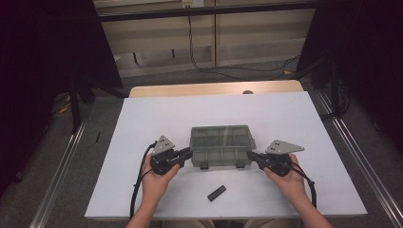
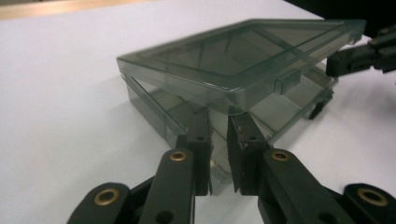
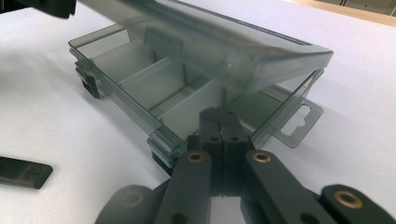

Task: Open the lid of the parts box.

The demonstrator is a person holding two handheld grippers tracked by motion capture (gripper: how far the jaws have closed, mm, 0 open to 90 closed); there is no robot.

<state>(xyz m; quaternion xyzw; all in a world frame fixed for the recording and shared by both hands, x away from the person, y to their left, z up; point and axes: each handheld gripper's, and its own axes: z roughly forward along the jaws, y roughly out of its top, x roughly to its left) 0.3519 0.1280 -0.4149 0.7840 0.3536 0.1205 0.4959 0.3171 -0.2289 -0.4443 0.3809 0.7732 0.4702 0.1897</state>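
Note:
A translucent grey compartment box lies mid-table, its lid tilted up at the front. My left gripper is at the box's front left corner. In the left gripper view its jaws stand a narrow gap apart, closed on the base's corner wall, with the tips just under the lid's rim. My right gripper is at the front right corner. There its jaws are pressed together, tips under the raised lid, above the empty compartments.
A small flat black piece lies on the white table top near the front edge, also seen as the black piece beside the box. The box's hang tab sticks out at its right end. Wooden table edge behind.

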